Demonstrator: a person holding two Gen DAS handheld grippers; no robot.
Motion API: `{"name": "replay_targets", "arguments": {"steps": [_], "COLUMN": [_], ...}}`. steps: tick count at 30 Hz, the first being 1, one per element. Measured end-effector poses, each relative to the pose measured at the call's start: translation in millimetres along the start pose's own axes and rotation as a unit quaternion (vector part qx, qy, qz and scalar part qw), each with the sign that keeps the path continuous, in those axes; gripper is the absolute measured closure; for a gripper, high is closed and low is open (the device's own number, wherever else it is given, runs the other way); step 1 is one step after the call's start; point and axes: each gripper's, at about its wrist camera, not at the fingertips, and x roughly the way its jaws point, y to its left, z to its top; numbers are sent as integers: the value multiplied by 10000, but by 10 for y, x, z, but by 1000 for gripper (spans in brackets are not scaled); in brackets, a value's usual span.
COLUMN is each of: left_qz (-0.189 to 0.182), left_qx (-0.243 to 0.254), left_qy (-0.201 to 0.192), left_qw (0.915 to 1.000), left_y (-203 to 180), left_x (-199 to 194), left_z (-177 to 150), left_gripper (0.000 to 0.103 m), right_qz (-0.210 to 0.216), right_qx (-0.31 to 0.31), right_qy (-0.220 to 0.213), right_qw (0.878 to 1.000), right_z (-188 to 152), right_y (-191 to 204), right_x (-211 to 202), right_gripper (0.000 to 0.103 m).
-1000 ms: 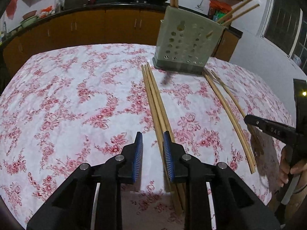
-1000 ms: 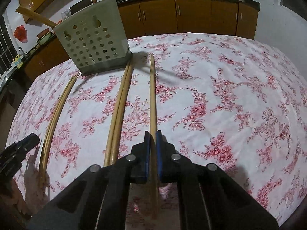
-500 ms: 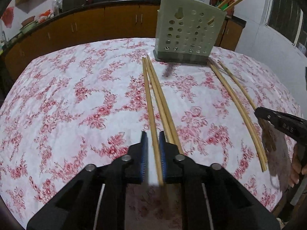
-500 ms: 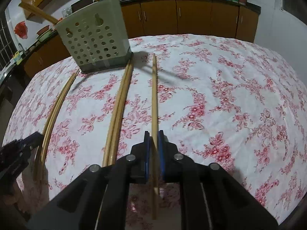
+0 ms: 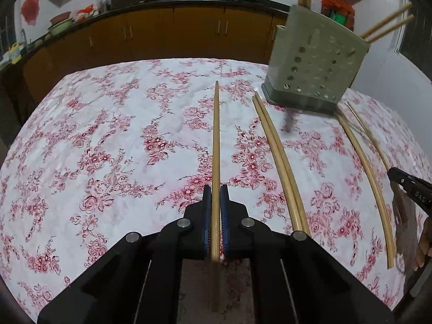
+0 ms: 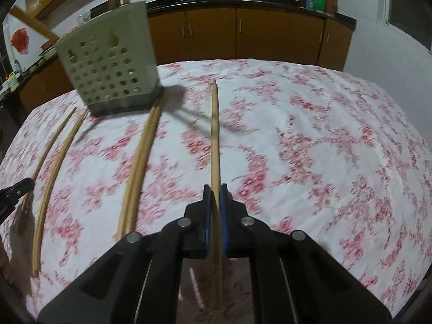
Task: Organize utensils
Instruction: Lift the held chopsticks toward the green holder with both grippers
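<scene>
My left gripper [image 5: 215, 192] is shut on one wooden chopstick [image 5: 216, 140] that points straight ahead over the floral tablecloth [image 5: 108, 148]. To its right lie two more chopsticks [image 5: 278, 162] side by side, running up to the pale green perforated holder [image 5: 316, 64], which has sticks standing in it. My right gripper [image 6: 215, 190] is shut on another chopstick [image 6: 215, 135], its far end raised and casting a shadow on the cloth. The holder [image 6: 108, 64] stands at the far left in the right wrist view, with a chopstick pair [image 6: 140, 162] below it.
Curved chopsticks [image 5: 364, 167] lie right of the holder, also seen as loose sticks [image 6: 54, 162] near the table's left edge. A hand [image 5: 424, 243] shows at the right margin. Wooden cabinets [image 5: 175, 35] with pans on the counter stand behind the table.
My left gripper closed on one chopstick of the three lying together and drew it left, away from the other two. The right gripper kept its chopstick, and its view now blurs.
</scene>
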Motion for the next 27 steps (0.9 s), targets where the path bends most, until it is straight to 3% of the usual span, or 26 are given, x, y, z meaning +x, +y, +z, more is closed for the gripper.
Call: {"name": "replay_targets", "arguments": {"steps": [27], "left_qz": [-109], "left_qx": [-121], "left_qy": [12], "left_qw": [9999], "left_y": [39], "left_x": [-15], "left_z": [-4], "left_gripper": [94], "right_qz": [1], "right_qx": [-60], "right_qy": [-98], "right_qw": [9999], "right_z": [-24], "right_y": [-3], "right_x": [-3], "right_gripper": [93]}}
